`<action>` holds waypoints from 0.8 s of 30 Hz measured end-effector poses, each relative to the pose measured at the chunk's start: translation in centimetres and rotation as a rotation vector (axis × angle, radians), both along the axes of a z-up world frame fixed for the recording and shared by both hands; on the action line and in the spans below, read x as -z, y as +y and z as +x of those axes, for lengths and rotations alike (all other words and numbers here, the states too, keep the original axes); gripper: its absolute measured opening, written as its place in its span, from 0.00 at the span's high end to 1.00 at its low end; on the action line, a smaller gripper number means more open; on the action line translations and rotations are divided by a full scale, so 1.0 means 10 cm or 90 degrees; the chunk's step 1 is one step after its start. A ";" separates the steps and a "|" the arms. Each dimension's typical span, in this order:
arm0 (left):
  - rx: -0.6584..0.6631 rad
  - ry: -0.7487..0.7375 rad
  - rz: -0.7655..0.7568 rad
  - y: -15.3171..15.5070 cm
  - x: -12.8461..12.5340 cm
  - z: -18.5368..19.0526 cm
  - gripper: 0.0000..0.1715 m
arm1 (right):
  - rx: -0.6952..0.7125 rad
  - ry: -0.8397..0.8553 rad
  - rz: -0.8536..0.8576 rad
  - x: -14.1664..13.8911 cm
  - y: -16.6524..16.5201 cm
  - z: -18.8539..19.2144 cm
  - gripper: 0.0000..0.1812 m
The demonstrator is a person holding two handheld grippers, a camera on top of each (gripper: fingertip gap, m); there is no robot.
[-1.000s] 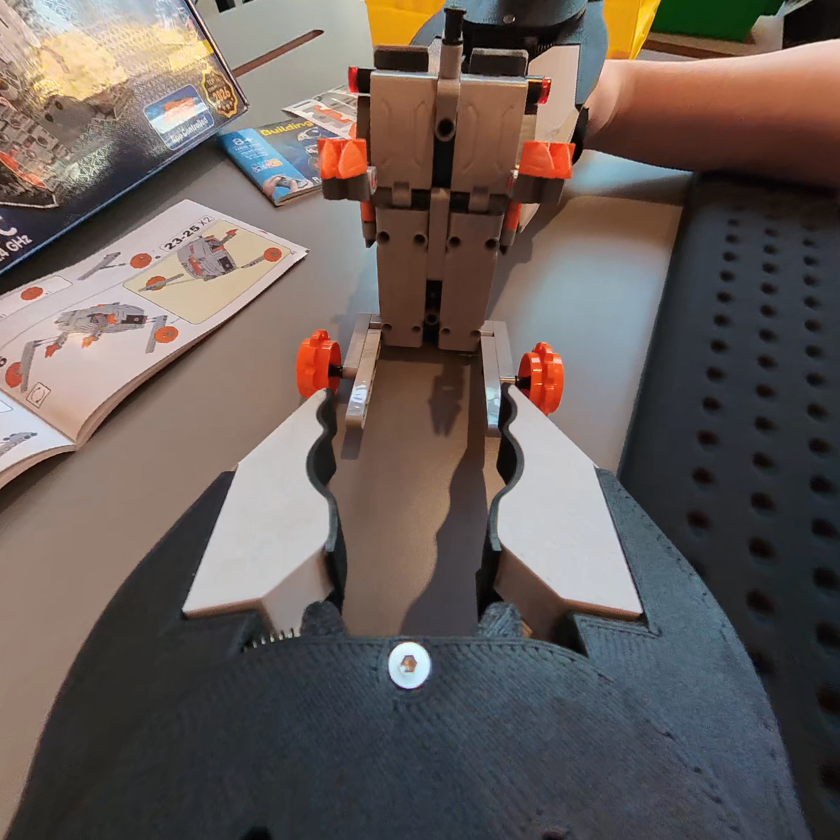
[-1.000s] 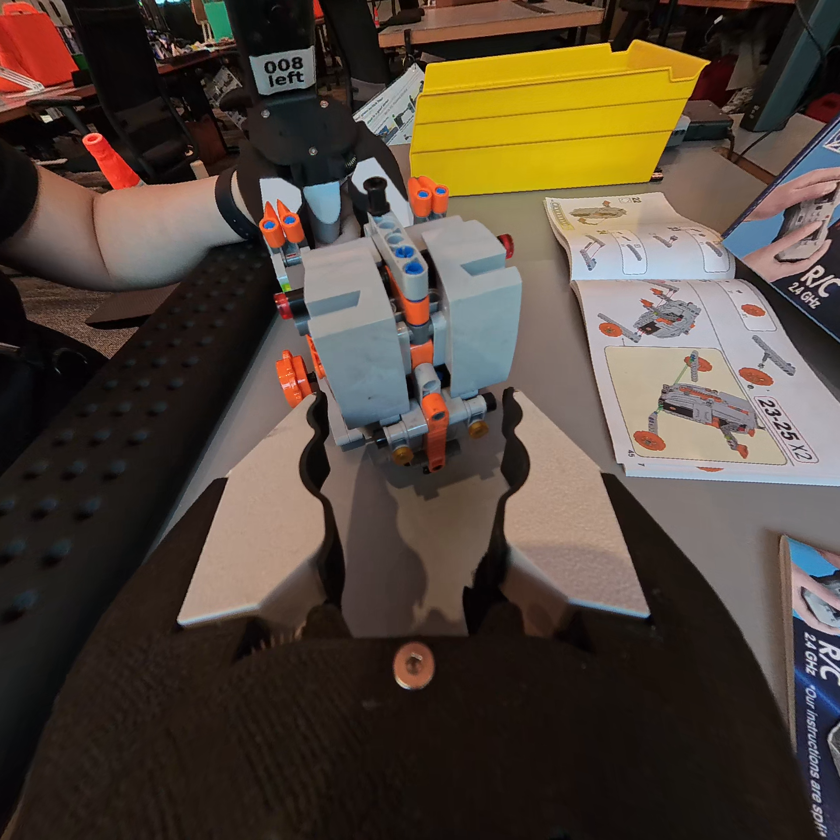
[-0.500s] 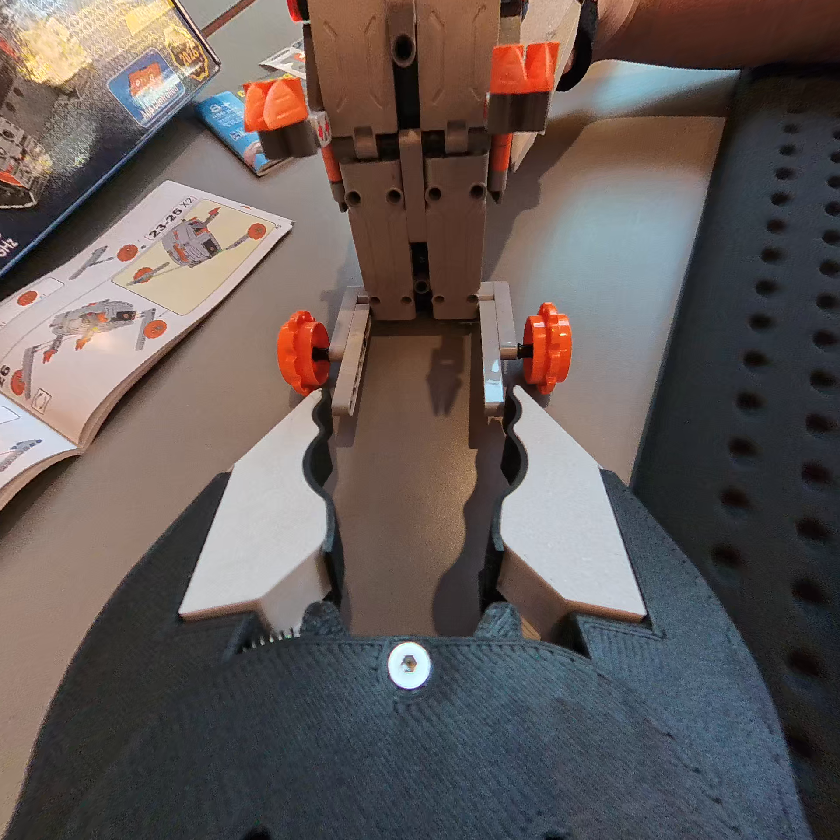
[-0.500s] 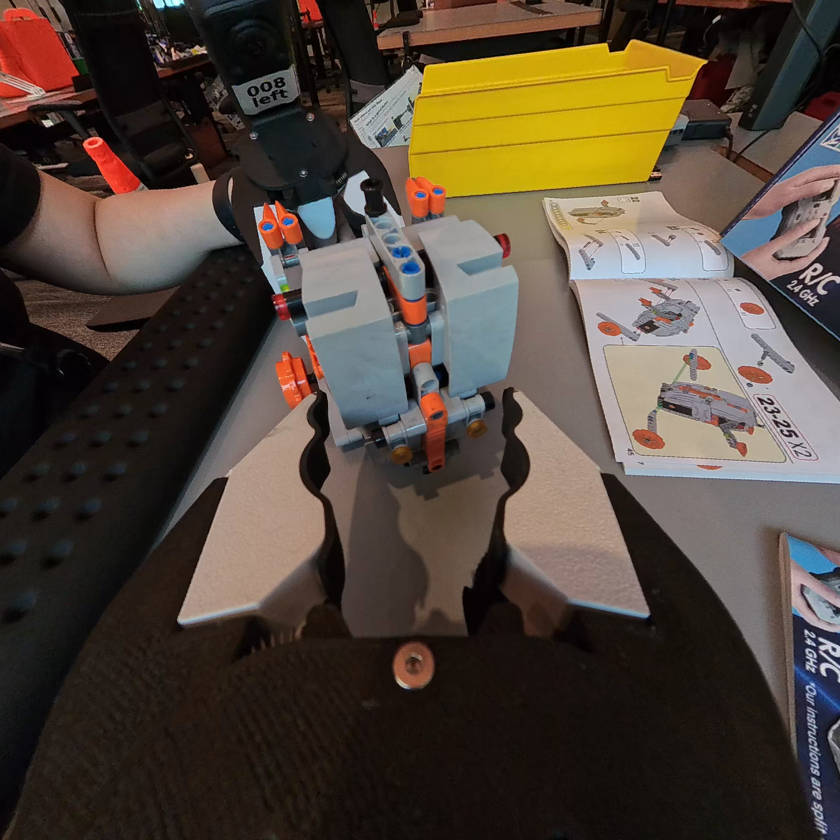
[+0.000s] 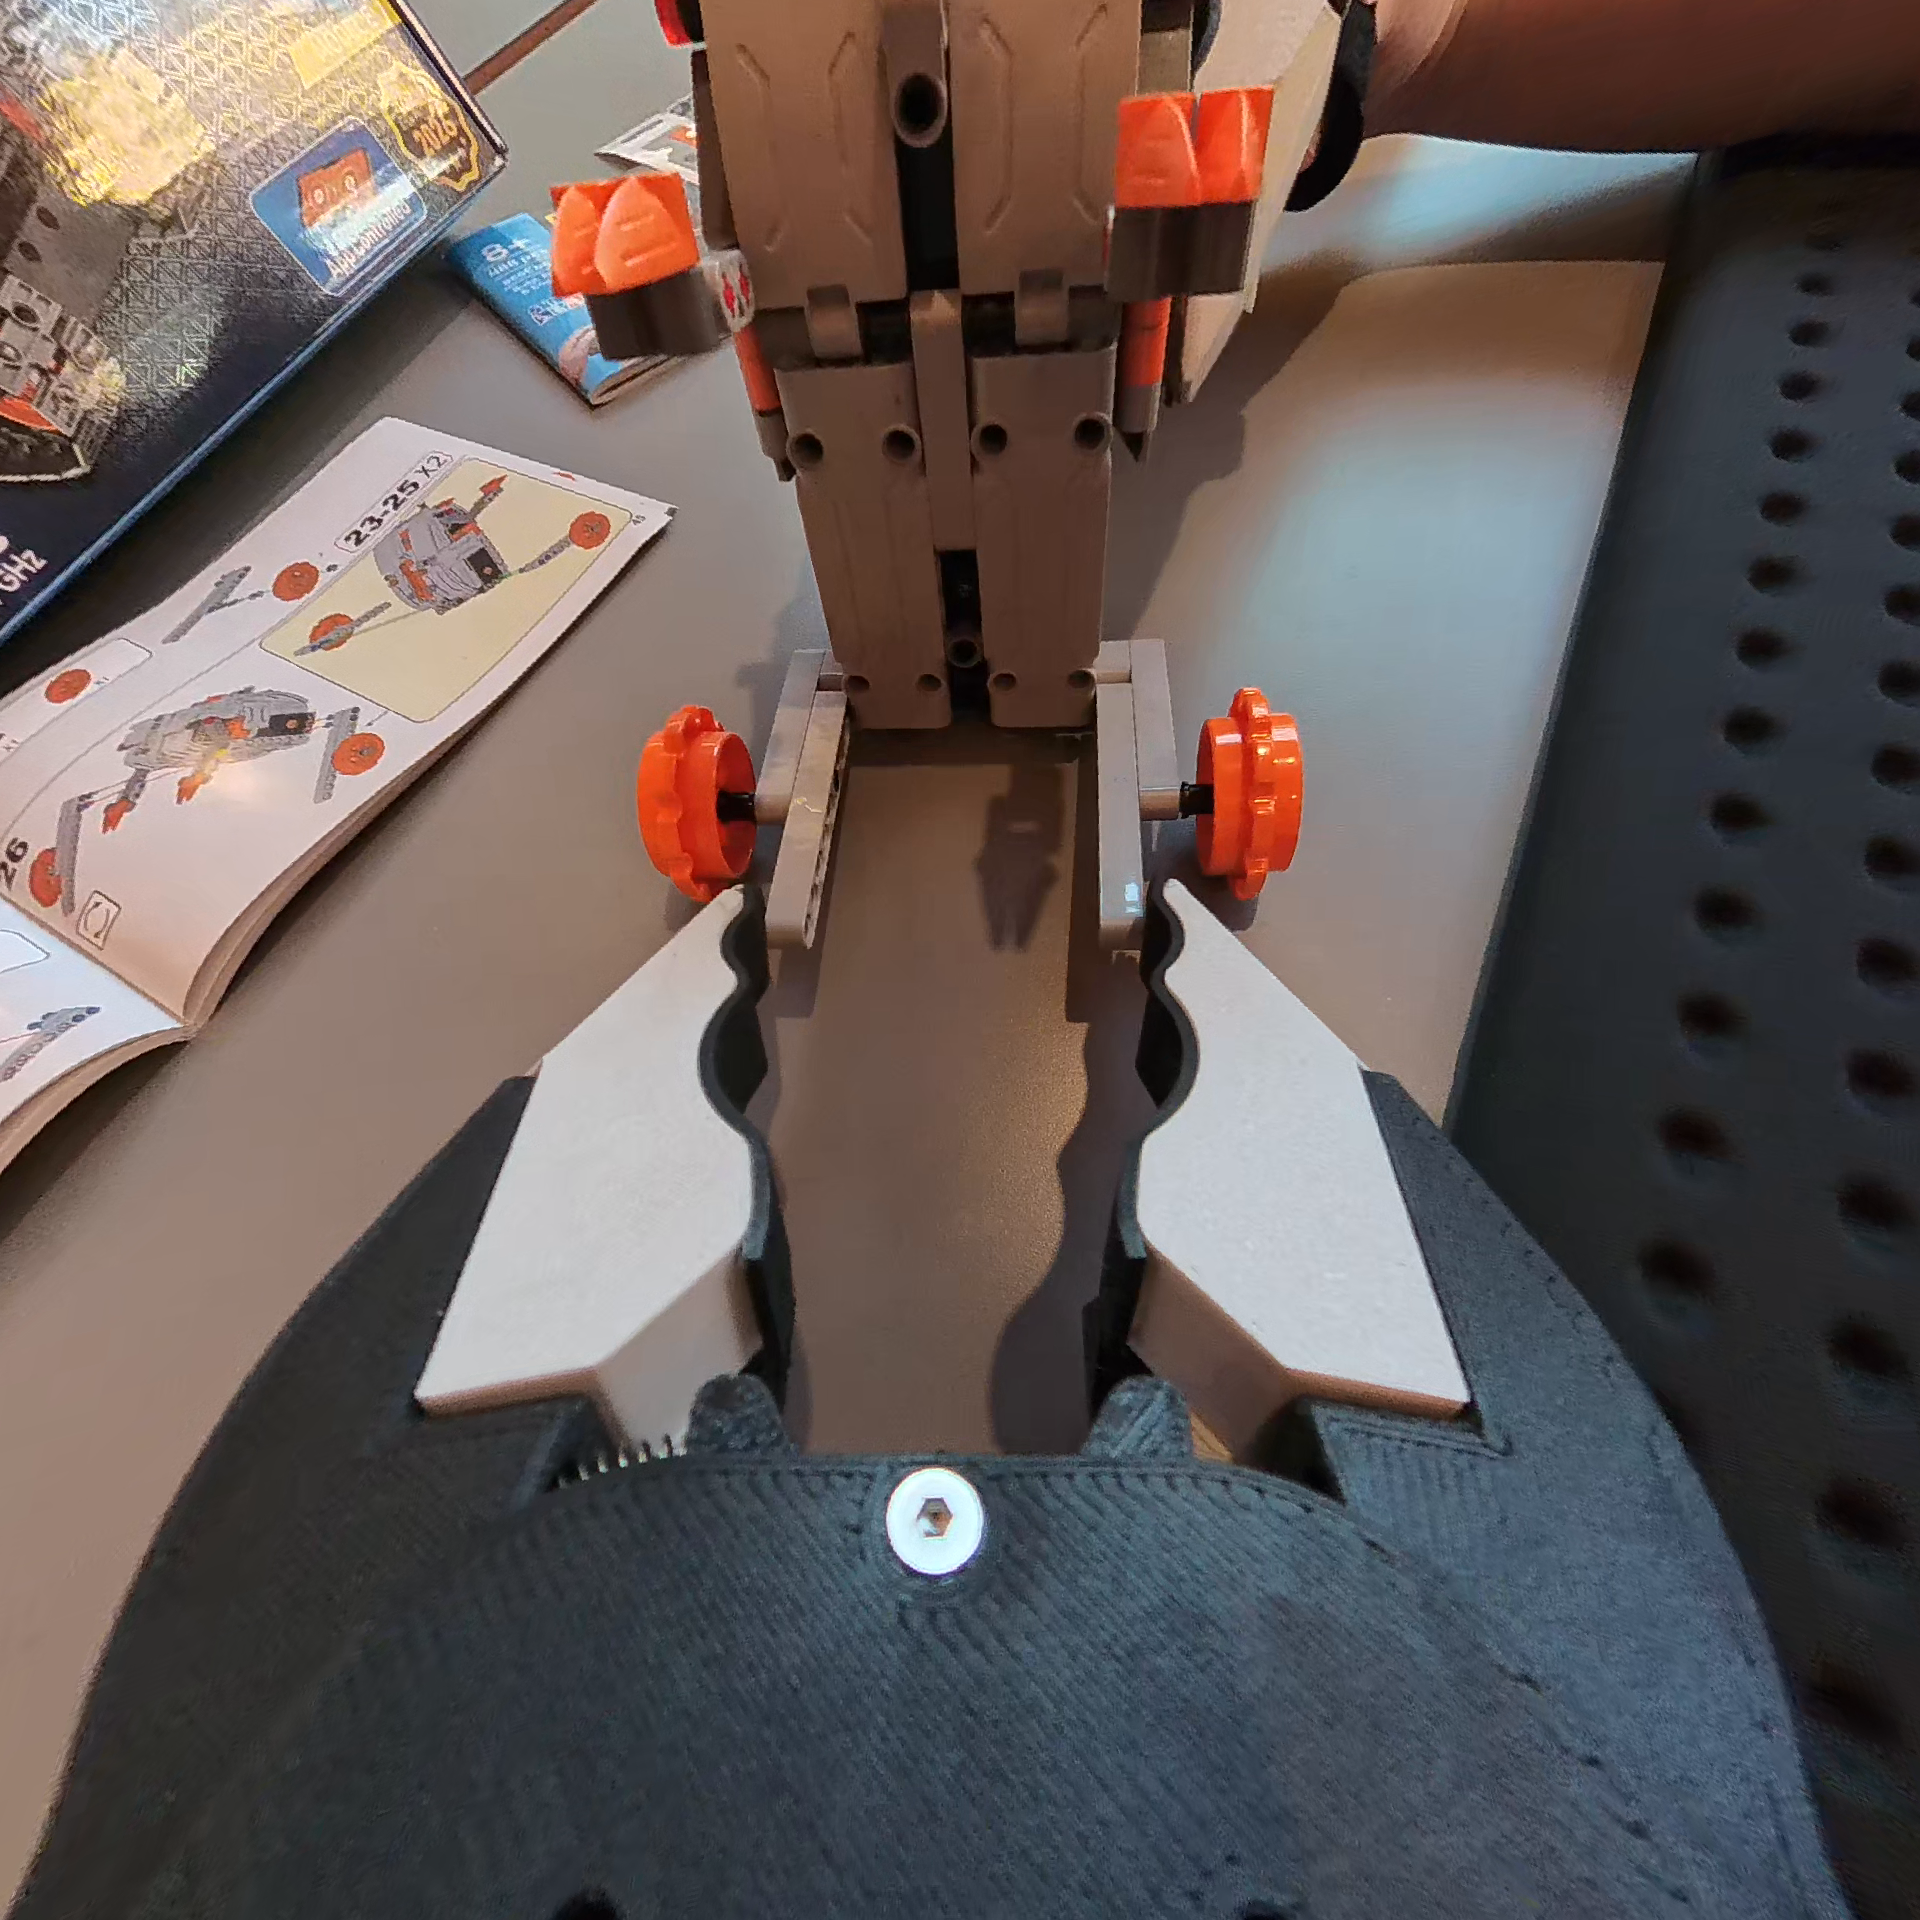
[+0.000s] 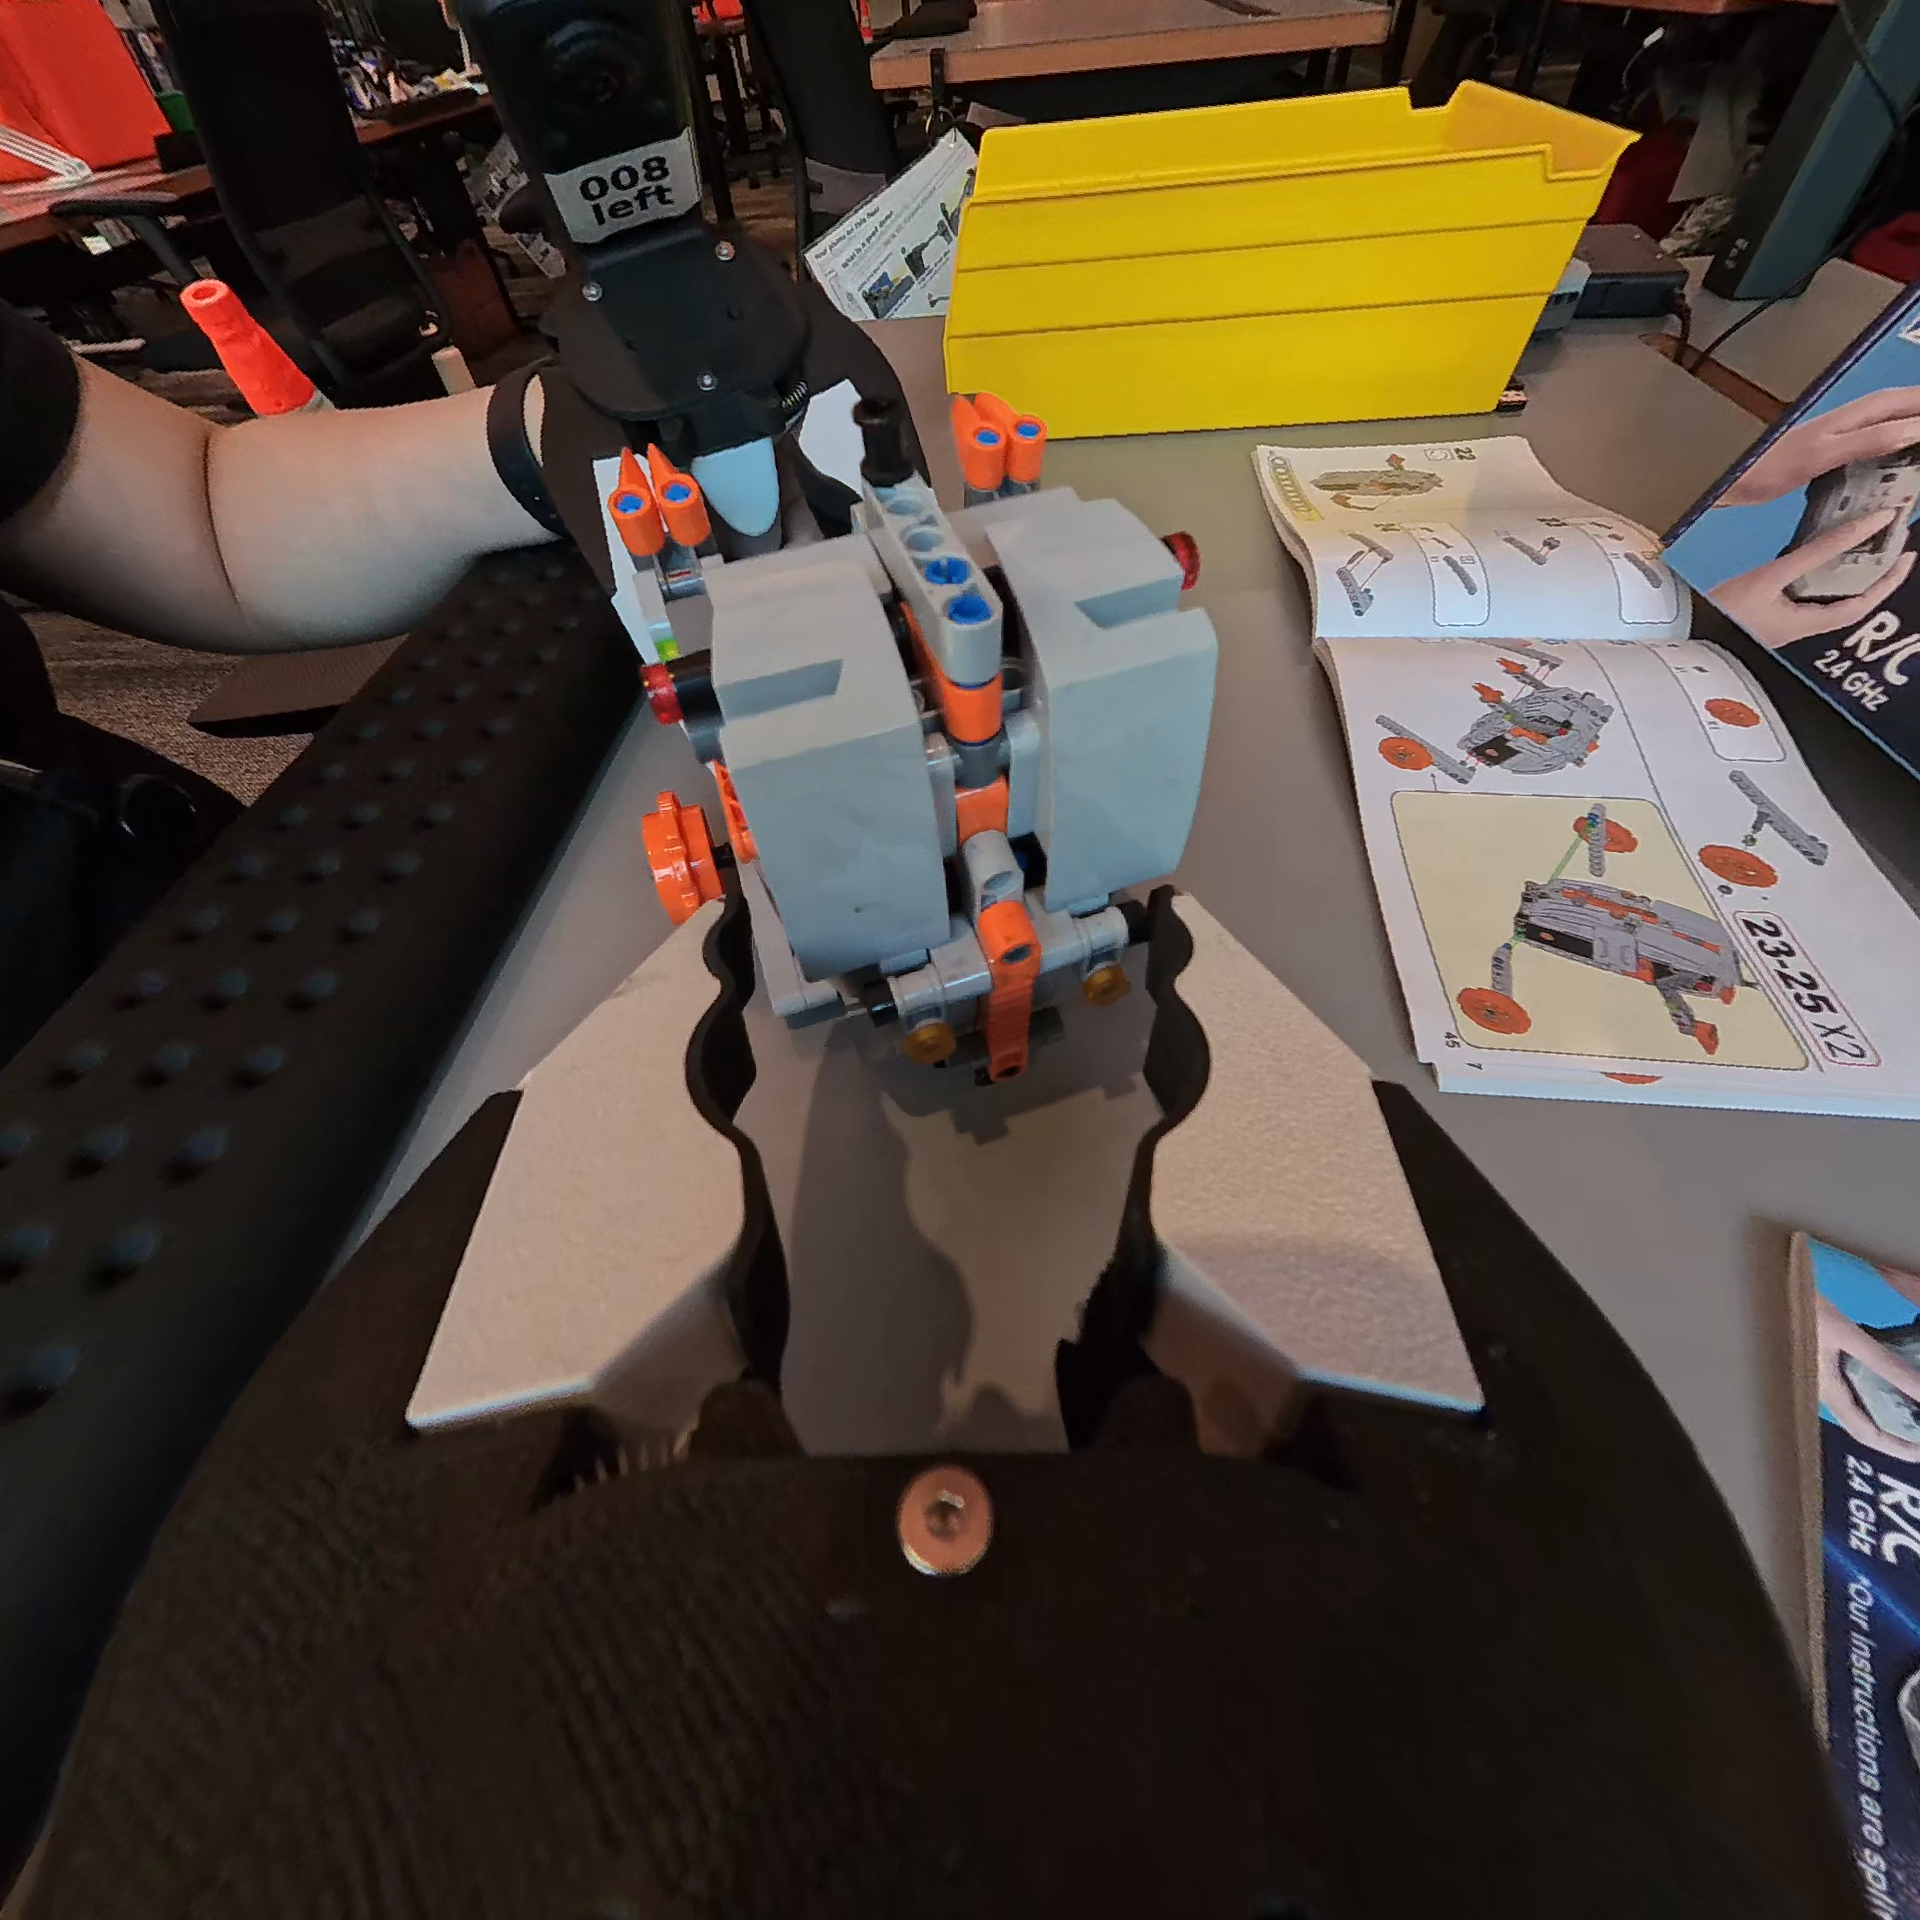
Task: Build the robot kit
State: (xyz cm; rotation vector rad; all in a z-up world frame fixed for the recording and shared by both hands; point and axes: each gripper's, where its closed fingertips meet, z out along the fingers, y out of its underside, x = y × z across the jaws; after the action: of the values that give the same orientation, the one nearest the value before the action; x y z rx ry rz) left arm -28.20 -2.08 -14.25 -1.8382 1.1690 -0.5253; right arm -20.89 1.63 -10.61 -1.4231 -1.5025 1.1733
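The left gripper (image 5: 954,914) is spread, fingertips flanking the two grey rear beams of the brick model (image 5: 961,499) standing upright on the table (image 5: 1382,540). The right gripper (image 6: 948,925), also spread, brackets the model's opposite base. The open instruction booklet (image 6: 1621,831) lies to the right.

Left gripper closes in on the model

Across 1 s the left gripper (image 5: 951,914) has advanced toward 12 o'clock, its open fingertips now beside the brick model's (image 5: 951,436) grey rear beams; the model looms larger, top cropped.
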 end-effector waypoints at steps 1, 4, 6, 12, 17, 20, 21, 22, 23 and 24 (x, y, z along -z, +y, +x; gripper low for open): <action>0.000 0.000 0.000 0.00 0.00 0.00 0.58 | 0.000 -0.001 0.001 0.00 0.00 0.00 0.58; 0.000 0.001 -0.001 0.00 0.00 0.00 0.58 | 0.000 -0.002 0.001 0.00 0.00 0.00 0.58; 0.000 0.001 -0.002 0.00 0.00 0.00 0.59 | 0.000 -0.001 0.001 0.00 0.00 0.00 0.58; 0.000 0.000 -0.005 0.00 0.01 0.00 0.59 | 0.001 -0.007 0.003 0.02 0.00 -0.01 0.58; 0.000 0.000 -0.008 0.00 0.01 0.00 0.59 | 0.002 -0.009 0.004 0.02 0.00 -0.02 0.58; 0.000 0.000 -0.009 0.00 0.01 0.00 0.59 | 0.004 -0.009 0.004 0.02 0.00 -0.02 0.59; -0.001 -0.001 -0.009 0.00 0.01 0.00 0.59 | 0.004 -0.009 0.004 0.02 0.00 -0.02 0.59; -0.001 -0.001 -0.009 0.00 0.01 0.00 0.59 | 0.005 -0.009 0.004 0.02 0.00 -0.02 0.59; -0.001 -0.002 -0.009 0.00 0.01 0.00 0.59 | 0.006 -0.010 0.005 0.02 0.00 -0.02 0.59; -0.001 -0.002 -0.010 0.00 0.01 0.00 0.59 | 0.007 -0.010 0.007 0.02 0.01 -0.02 0.59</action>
State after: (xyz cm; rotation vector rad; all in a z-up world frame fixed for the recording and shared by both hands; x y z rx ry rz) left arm -28.21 -2.05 -14.34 -1.8507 1.1641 -0.5373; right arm -21.08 1.69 -10.85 -1.4345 -1.5089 1.1482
